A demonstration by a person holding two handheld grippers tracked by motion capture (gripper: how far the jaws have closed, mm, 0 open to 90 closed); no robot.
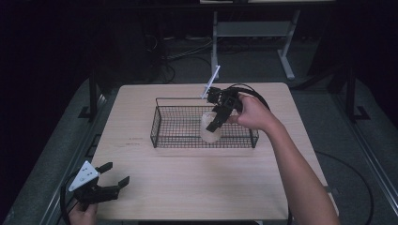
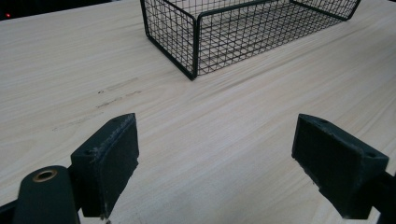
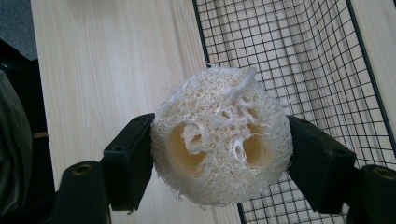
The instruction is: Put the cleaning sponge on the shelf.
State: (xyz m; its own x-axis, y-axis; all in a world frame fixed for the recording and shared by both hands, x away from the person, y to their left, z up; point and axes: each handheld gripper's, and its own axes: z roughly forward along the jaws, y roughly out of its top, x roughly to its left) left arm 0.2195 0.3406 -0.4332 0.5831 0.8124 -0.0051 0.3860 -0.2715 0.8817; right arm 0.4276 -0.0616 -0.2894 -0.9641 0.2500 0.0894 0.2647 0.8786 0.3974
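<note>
Right hand-held gripper [image 3: 219,154] clamps a loofah sponge [image 3: 222,137] over the wire basket [image 1: 162,123] at frame centre; left hand-held gripper [image 2: 215,163] gapes wide, lower left above the desk [image 1: 197,183].

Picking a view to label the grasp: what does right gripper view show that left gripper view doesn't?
Right gripper view: a loofah sponge clamped between the right tool jaws, over the basket's edge, with dark floor at the left. Left gripper view: the left tool open with nothing between its jaws, low over bare wood with faint scuff marks, and the basket seen from outside at a corner. Both: the black wire basket and the light wooden table.
</note>
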